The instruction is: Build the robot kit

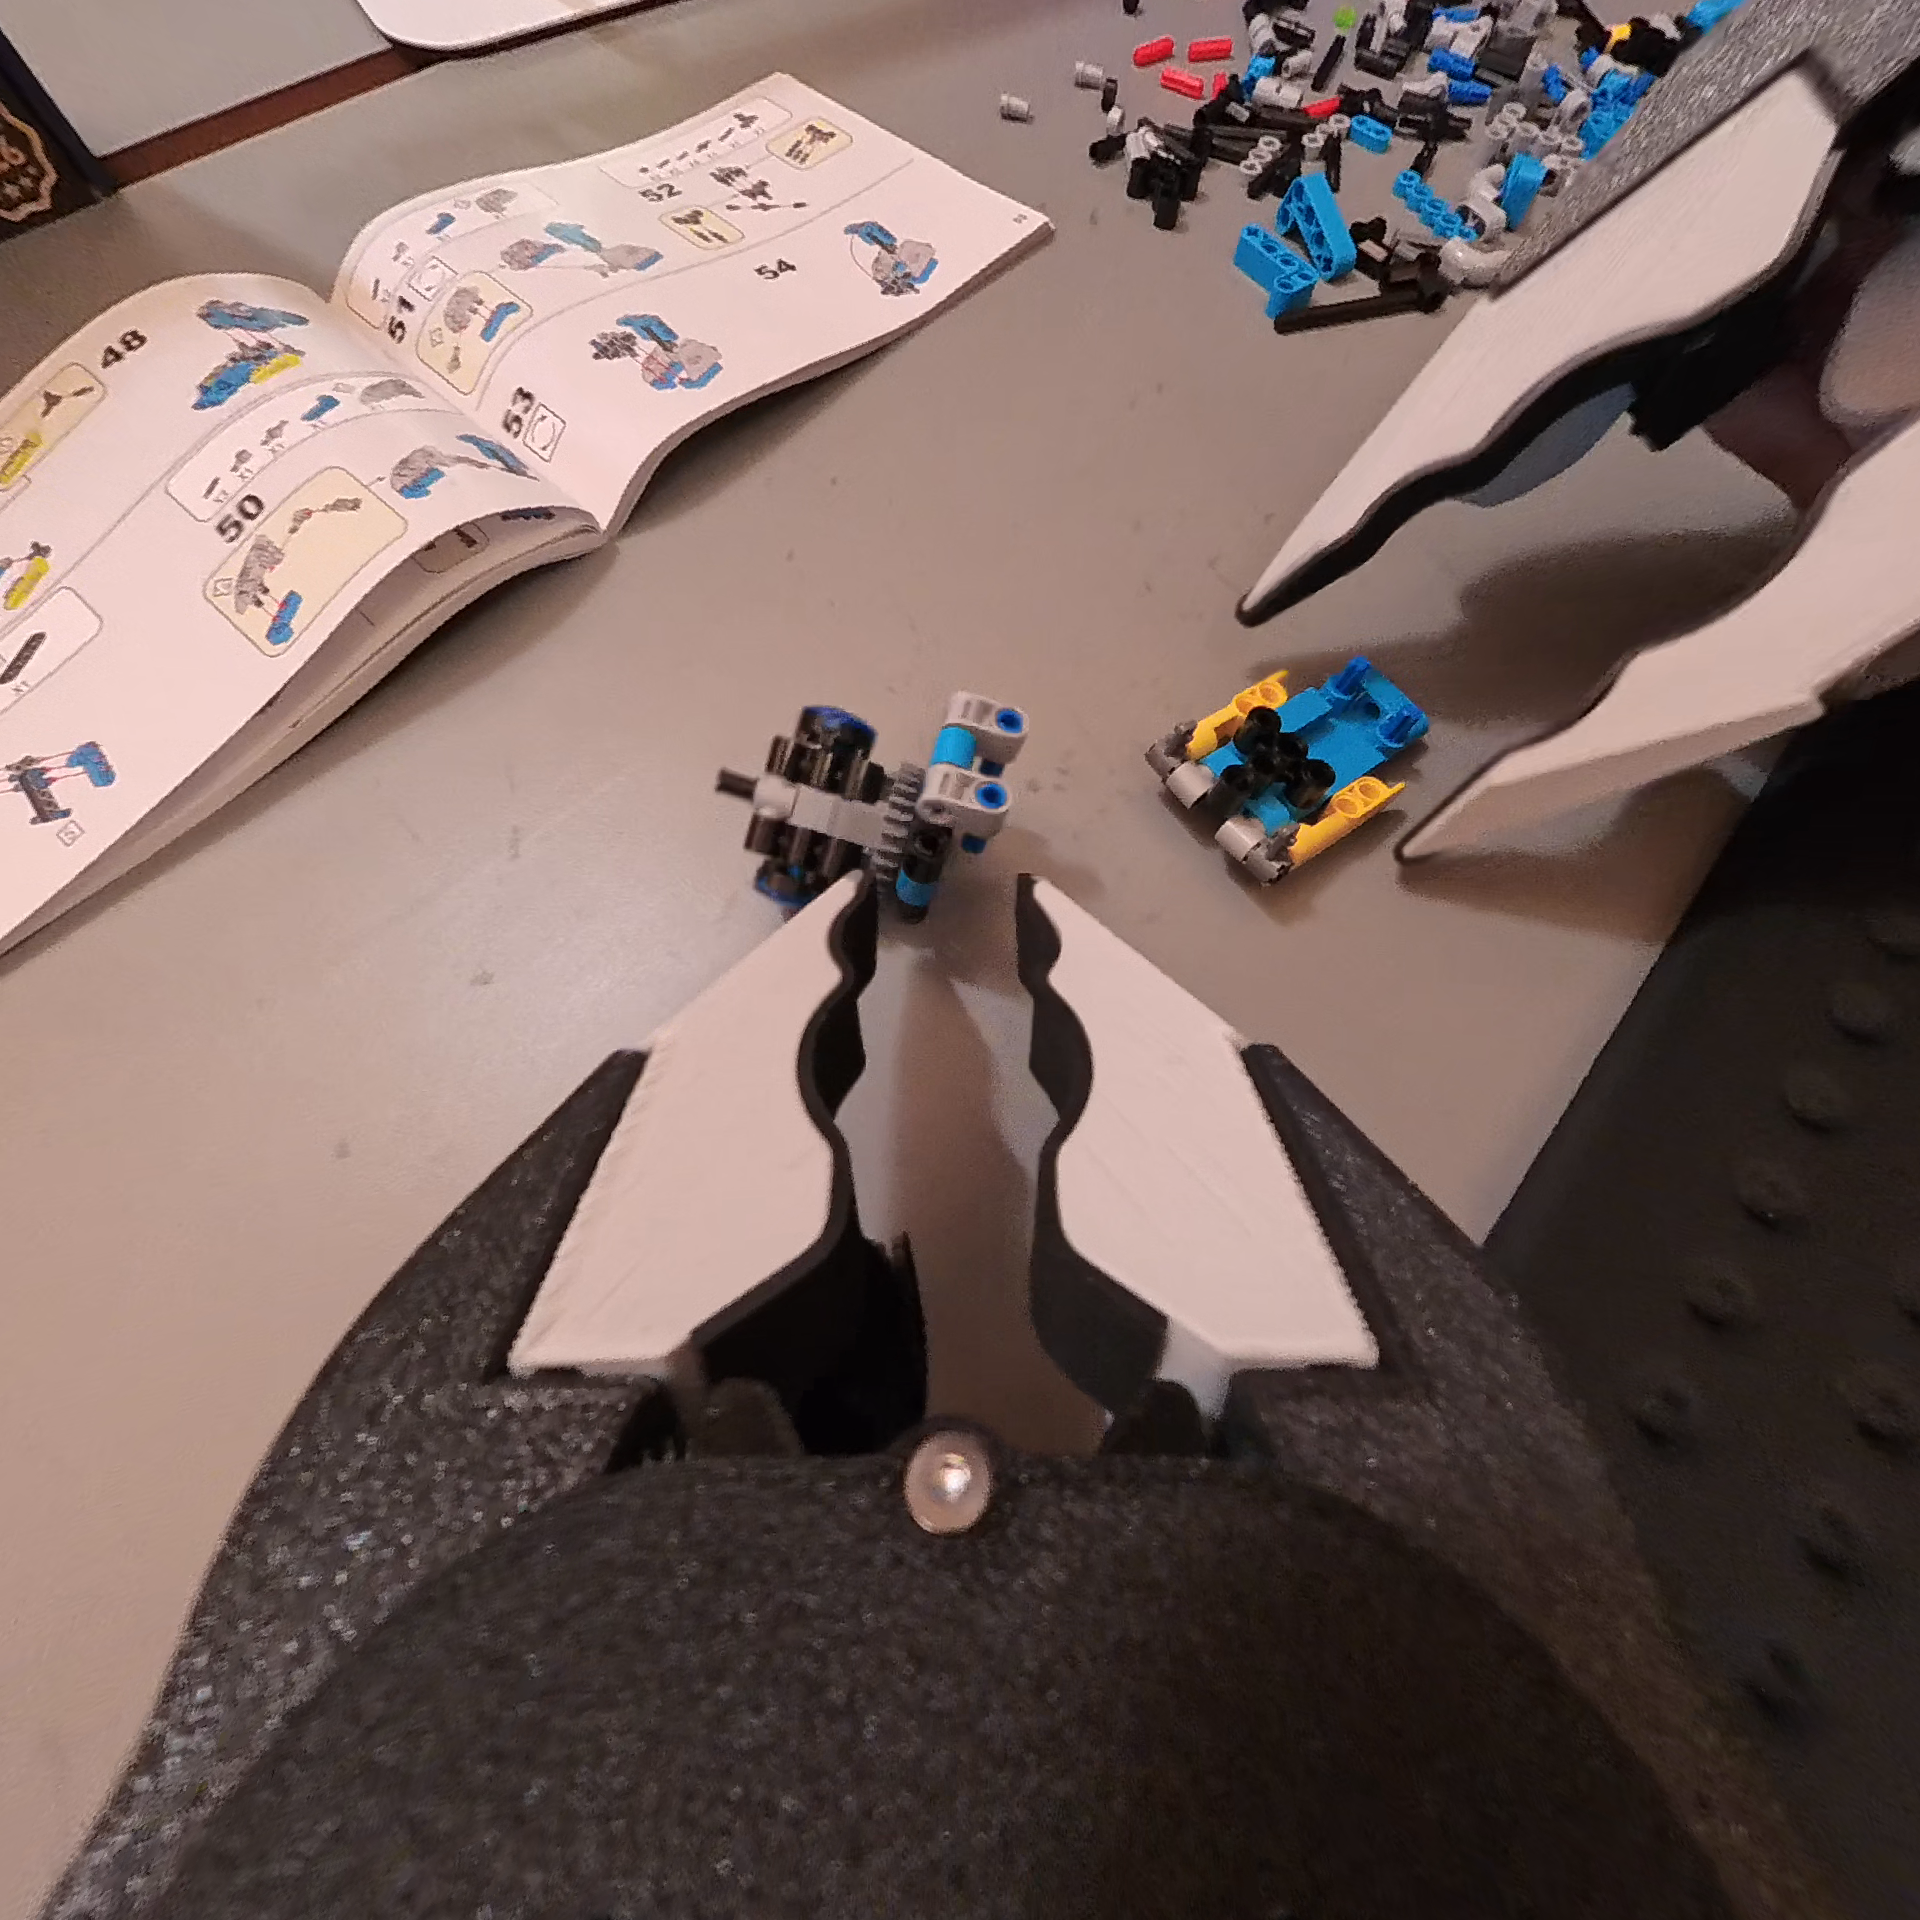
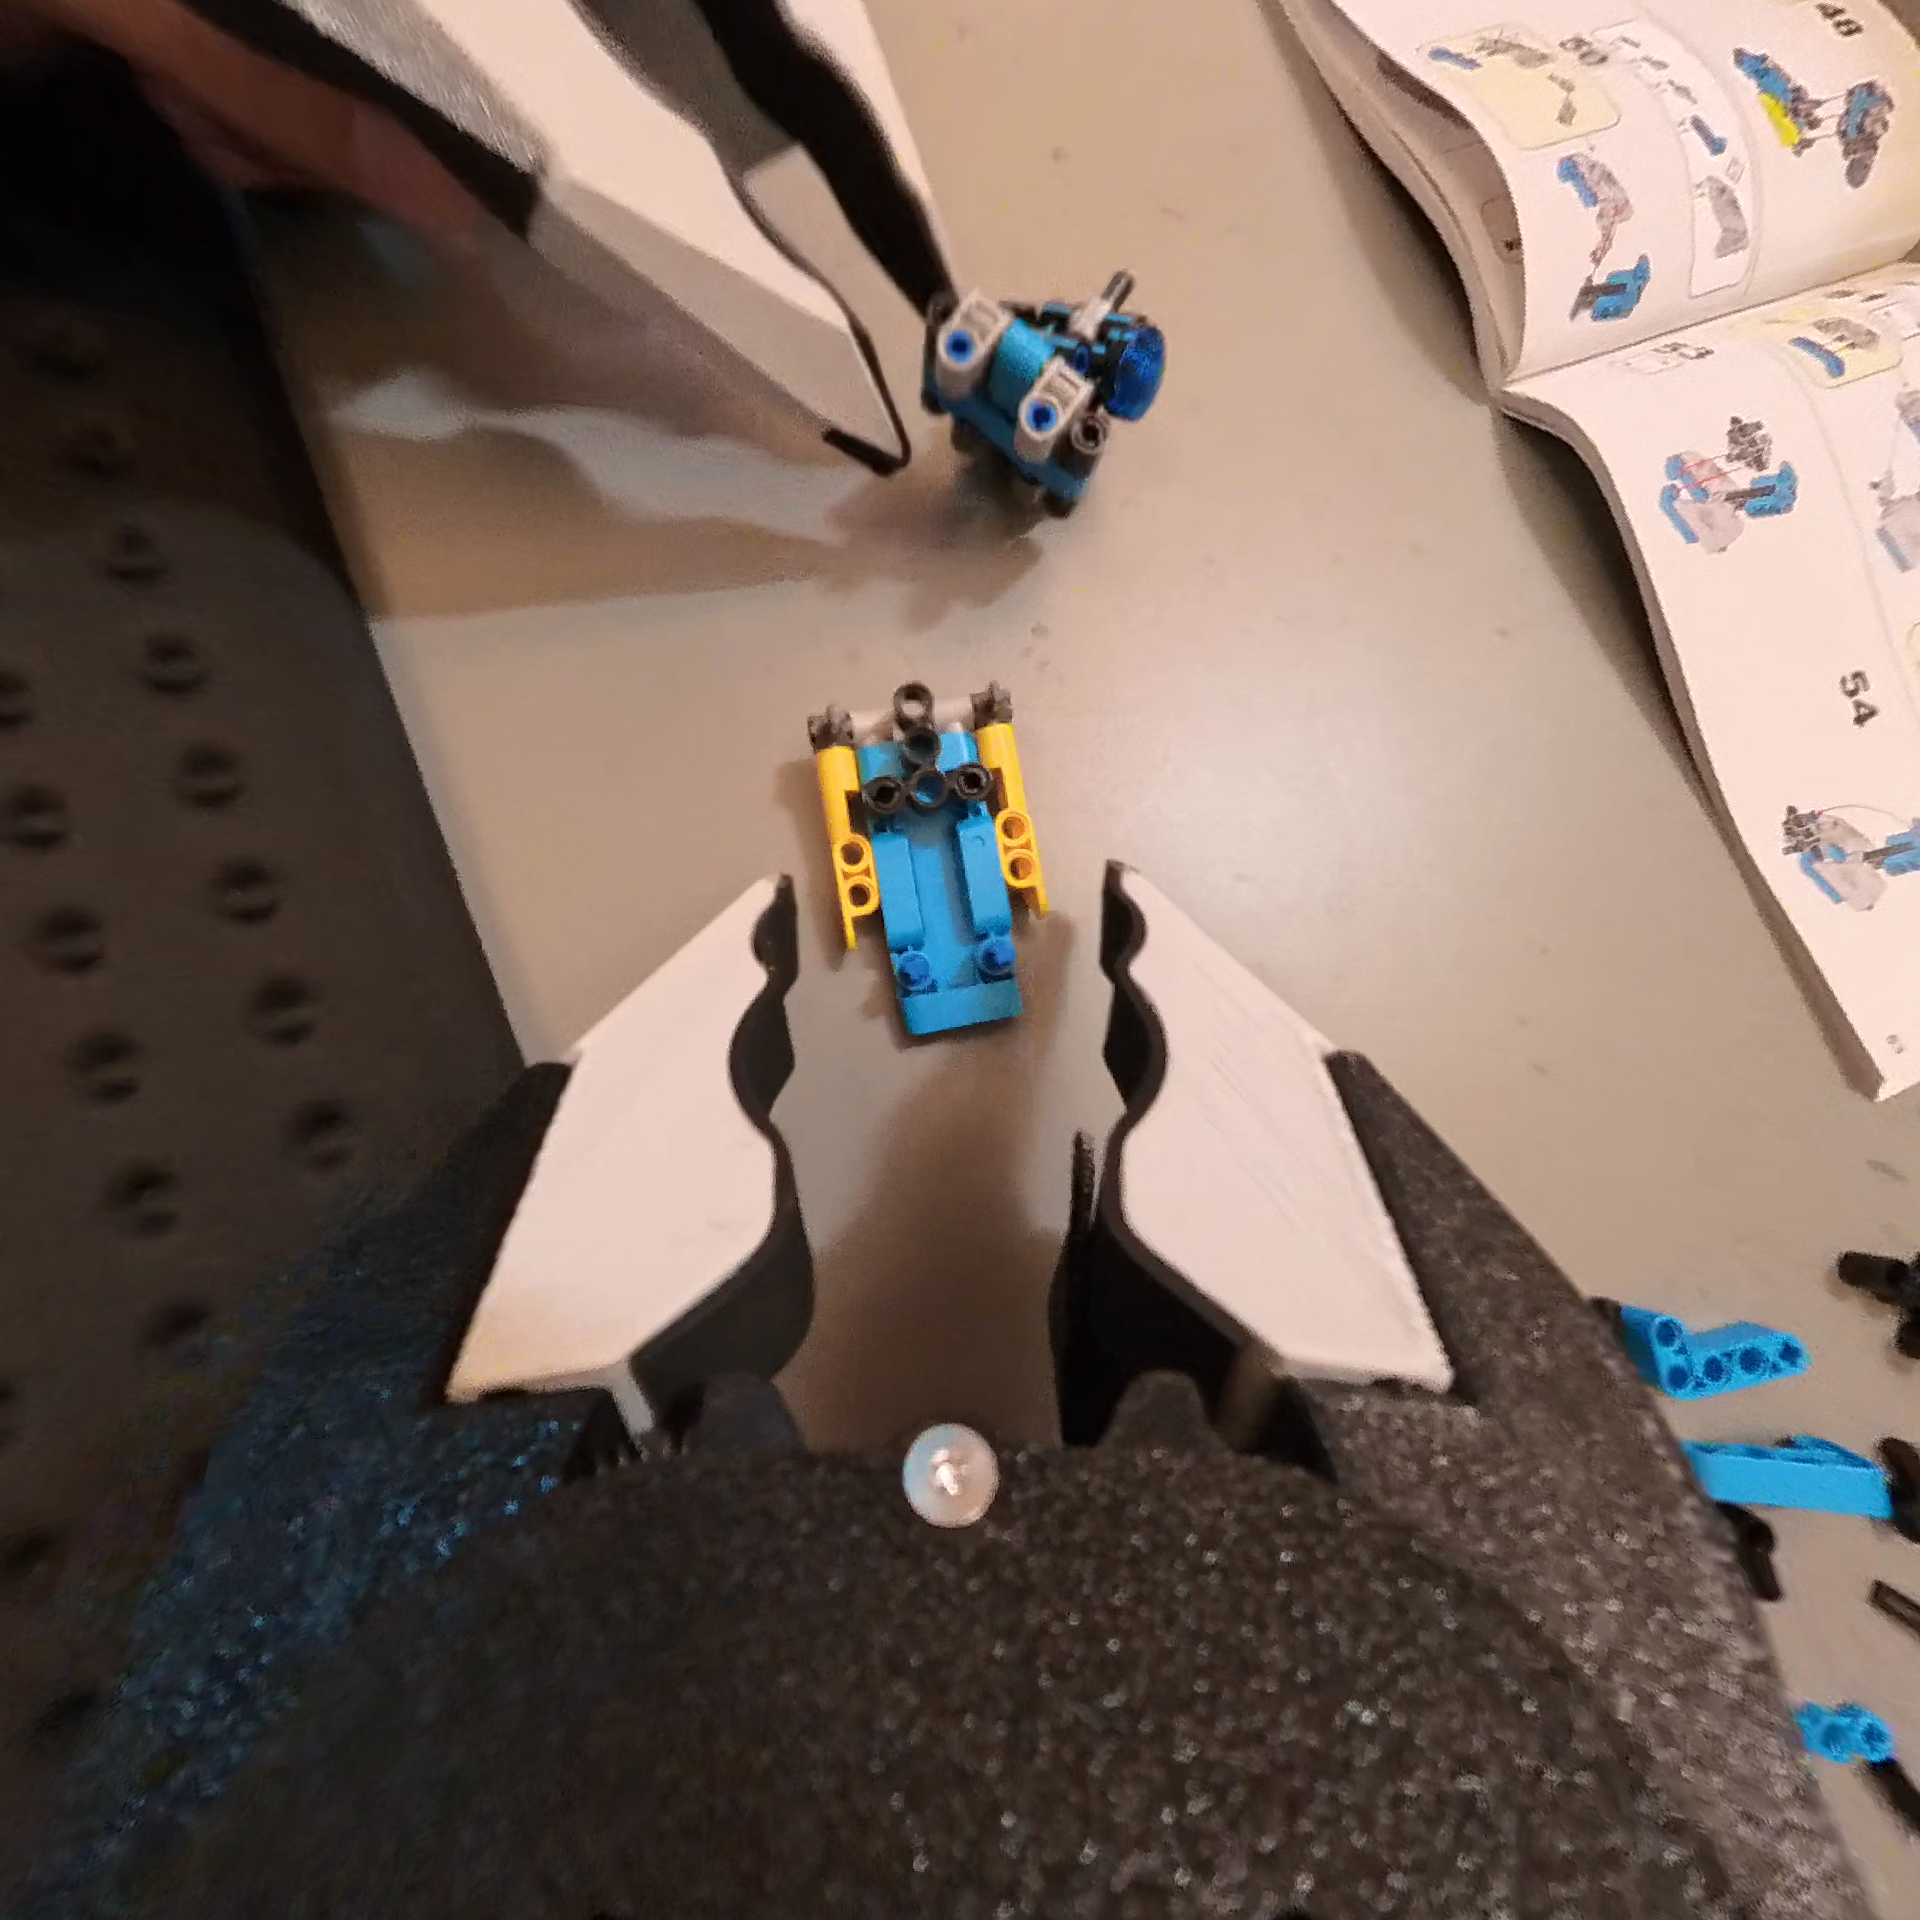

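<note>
The left hand-held gripper [image 1: 940, 883] hangs with jaws narrowly parted and empty, its tips just beside a small black, grey and blue geared assembly [image 1: 883, 800] on the table [image 1: 727, 1039]. The right hand-held gripper [image 2: 945, 883] is parted wider, empty, straddling the near end of a flat blue and yellow assembly [image 2: 930, 862]. An open instruction booklet [image 1: 436, 416] and loose bricks [image 1: 1371, 135] lie beyond.

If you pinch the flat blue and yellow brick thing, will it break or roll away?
The blue and yellow assembly lies flat on the table, so it probably won't roll. It looks like hard plastic, likely stiff and light. The yellow side beams are pinned on, so a hard squeeze from the open right gripper might loosen them.
</note>
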Available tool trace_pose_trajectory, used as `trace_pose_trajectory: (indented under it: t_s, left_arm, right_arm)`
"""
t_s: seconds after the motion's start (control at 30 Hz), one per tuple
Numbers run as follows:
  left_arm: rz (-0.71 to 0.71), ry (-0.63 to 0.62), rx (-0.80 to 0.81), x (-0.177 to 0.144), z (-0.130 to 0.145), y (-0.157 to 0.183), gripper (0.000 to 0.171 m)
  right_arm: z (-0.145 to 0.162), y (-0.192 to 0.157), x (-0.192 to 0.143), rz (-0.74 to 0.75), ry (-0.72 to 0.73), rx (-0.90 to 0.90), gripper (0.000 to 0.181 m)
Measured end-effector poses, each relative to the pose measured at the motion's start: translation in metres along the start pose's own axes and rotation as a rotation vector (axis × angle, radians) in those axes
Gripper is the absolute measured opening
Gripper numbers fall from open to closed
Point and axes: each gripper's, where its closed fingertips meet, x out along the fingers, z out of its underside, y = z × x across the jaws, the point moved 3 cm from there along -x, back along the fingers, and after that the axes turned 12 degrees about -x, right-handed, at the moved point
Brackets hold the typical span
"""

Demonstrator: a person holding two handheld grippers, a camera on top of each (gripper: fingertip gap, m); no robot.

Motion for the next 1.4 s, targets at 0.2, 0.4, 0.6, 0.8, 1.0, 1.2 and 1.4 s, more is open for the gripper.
trace_pose_trajectory:
  t_s: [0.2, 0.4, 0.6, 0.8, 1.0, 1.2, 1.4]
  left_arm:
    - [-0.005, 0.033, -0.030, -0.005, -0.004, -0.002, 0.037]
    - [-0.031, 0.352, -0.253, -0.046, -0.042, -0.011, 0.038]
    - [0.471, 0.593, -0.411, -0.062, -0.075, 0.062, 0.038]
    - [0.521, 0.658, -0.283, -0.071, -0.081, 0.085, 0.023]
    - [0.562, 0.639, -0.323, -0.069, -0.079, 0.081, 0.014]
    - [0.579, 0.640, -0.303, -0.072, -0.078, 0.078, 0.013]
    - [0.668, 0.531, -0.262, -0.073, -0.069, 0.077, 0.013]
  right_arm:
    - [0.001, -0.004, 0.011, -0.104, 0.023, 0.057, 0.045]
    - [-0.018, 0.014, -0.005, 0.155, 0.120, 0.028, 0.041]
    - [-0.081, 0.022, -0.072, 0.747, 0.383, -0.158, 0.041]
    - [-0.096, 0.007, -0.092, 0.832, 0.503, -0.232, 0.041]
    - [-0.095, 0.008, -0.087, 0.776, 0.523, -0.192, 0.041]
    - [-0.094, 0.005, -0.082, 0.614, 0.612, -0.107, 0.040]
    - [-0.090, 0.001, -0.092, 0.170, 0.839, 0.086, 0.051]
